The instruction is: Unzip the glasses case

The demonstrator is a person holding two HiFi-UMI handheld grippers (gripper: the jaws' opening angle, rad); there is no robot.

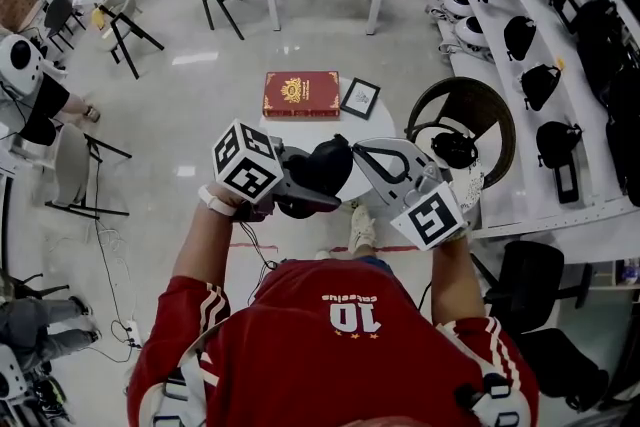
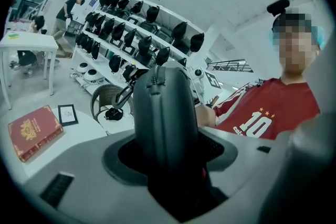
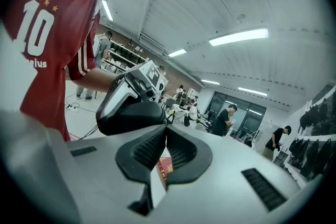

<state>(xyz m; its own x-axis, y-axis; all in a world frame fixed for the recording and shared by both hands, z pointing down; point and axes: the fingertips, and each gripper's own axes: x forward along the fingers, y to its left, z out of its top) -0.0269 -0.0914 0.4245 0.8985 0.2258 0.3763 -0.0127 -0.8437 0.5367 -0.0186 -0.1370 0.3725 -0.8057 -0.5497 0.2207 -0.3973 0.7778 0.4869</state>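
Left gripper [image 1: 306, 187] clamping the dark glasses case [image 2: 165, 113] upright between its jaws, right gripper [image 3: 165, 127] pinching shut at the case's end, possibly on its zip [image 2: 156, 77]

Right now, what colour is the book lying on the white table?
Red cover with gold emblem; the book shows best in the head view.

Open air above round white table [image 1: 378, 127], bare where visible. Far edge taken by red book [image 1: 301, 94] and framed picture [image 1: 360, 98], just beside each other. Blocked to the right by wicker chair [image 1: 485, 100] holding headset [image 1: 455, 148], then shelving [image 1: 540, 35]. No room between jaws of left gripper [image 1: 315, 177]: filled by glasses case [image 1: 328, 160]. Right gripper [image 1: 356, 153] jaws together, tip just beside case. Bare floor [image 1: 200, 115] to the left.
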